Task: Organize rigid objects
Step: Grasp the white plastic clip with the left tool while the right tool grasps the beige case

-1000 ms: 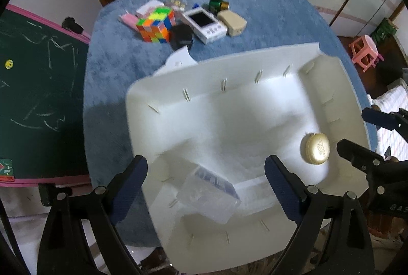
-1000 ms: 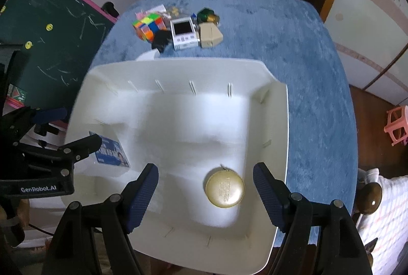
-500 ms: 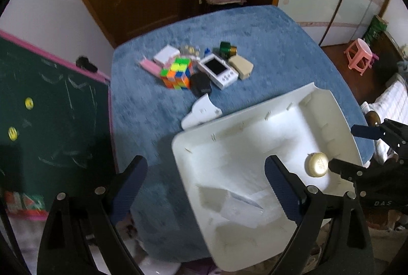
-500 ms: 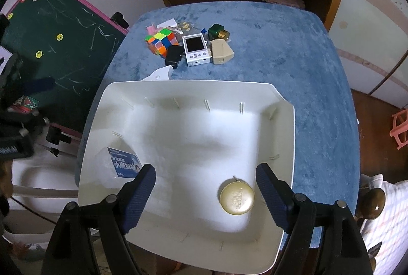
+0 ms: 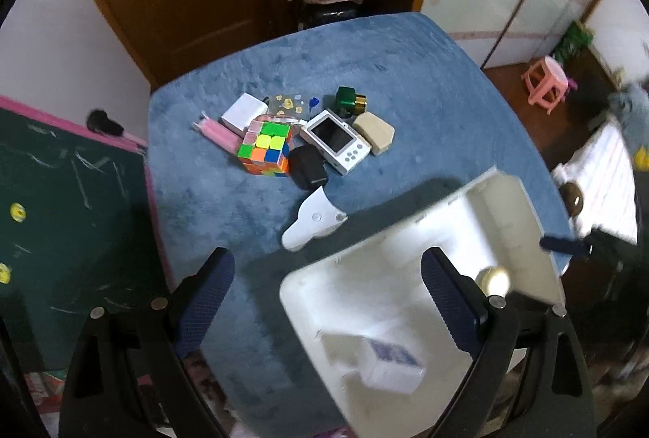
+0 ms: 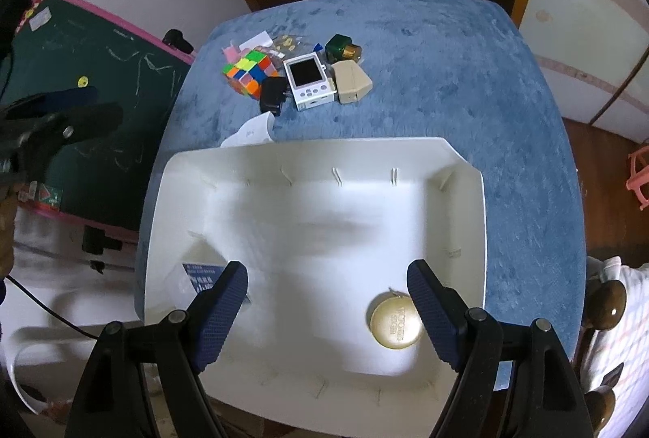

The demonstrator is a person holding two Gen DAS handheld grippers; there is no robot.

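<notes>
One white bin [image 6: 466, 194] on the blue table [image 6: 466, 93] holding two things – a gold tin [image 6: 395, 320], a clear box [image 5: 391, 365], one puzzle cube [image 5: 265, 147] among loose items beyond, left gripper [image 5: 326, 300] and right gripper [image 6: 326, 312] both parted – empty.

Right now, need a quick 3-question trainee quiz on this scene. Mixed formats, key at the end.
1. True or false: the gold round tin lies inside the white bin.
2. What sits directly beside the white handheld console? A) tan block B) a red mug C) a banana
3. Fill in: the right gripper has its jaws ____ and holds nothing.

Key: 1 true; 2 A; 3 open
</notes>
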